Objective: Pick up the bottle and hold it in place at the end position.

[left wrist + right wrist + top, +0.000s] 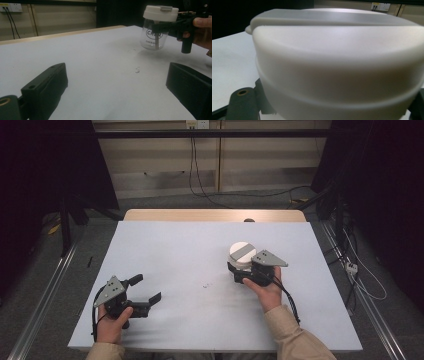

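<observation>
Clear plastic jar [154, 37] with a white lid [160, 13], clamped in the right hand-held gripper [240, 272]; left hand-held gripper [147, 290] gapes empty.

The high view is looking down on the desk [200, 270]; the left tool's camera is facing across it, both sharing the white-lidded jar [242, 254], which the right tool's camera is nearly touching.

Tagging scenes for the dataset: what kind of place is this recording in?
Probably a lab or a data-collection bay rather than a home. A plain white table stands between aluminium rails on a grey floor, with dark curtains at the sides, and loose cables hang from wall sockets.
</observation>
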Tool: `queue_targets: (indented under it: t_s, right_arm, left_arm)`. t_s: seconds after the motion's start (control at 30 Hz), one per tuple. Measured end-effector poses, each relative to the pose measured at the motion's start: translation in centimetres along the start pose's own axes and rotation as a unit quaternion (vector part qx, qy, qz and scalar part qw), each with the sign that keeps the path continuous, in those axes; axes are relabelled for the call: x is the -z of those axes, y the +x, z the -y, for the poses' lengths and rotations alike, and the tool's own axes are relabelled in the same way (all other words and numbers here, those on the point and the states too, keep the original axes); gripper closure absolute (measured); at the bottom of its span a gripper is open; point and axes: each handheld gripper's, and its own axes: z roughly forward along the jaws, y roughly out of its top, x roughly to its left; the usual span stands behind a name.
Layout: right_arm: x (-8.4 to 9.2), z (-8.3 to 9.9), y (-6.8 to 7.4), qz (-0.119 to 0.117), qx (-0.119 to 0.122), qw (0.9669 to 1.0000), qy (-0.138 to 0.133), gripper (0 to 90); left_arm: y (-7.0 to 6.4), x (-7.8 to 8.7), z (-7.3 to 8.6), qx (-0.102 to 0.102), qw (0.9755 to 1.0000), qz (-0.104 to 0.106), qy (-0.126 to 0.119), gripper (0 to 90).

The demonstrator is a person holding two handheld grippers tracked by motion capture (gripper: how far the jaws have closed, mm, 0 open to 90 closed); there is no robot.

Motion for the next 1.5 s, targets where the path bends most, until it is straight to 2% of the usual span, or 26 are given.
queue_targets:
  t_s: [1.03, 1.5]
  right_arm:
    - [-1.5, -0.6, 0.5, -0.012, 0.009, 0.9999, 0.001, 18.4]
    - [-2.7, -0.5, 0.9, -0.017, 0.01, 0.9998, 0.009, 18.4]
  left_arm:
    - [0.0, 0.1, 0.0, 0.001, 1.0, -0.001, 0.001, 3.3]
    - [0.0, 0.1, 0.0, 0.003, 1.0, 0.001, -0.001, 3.3]
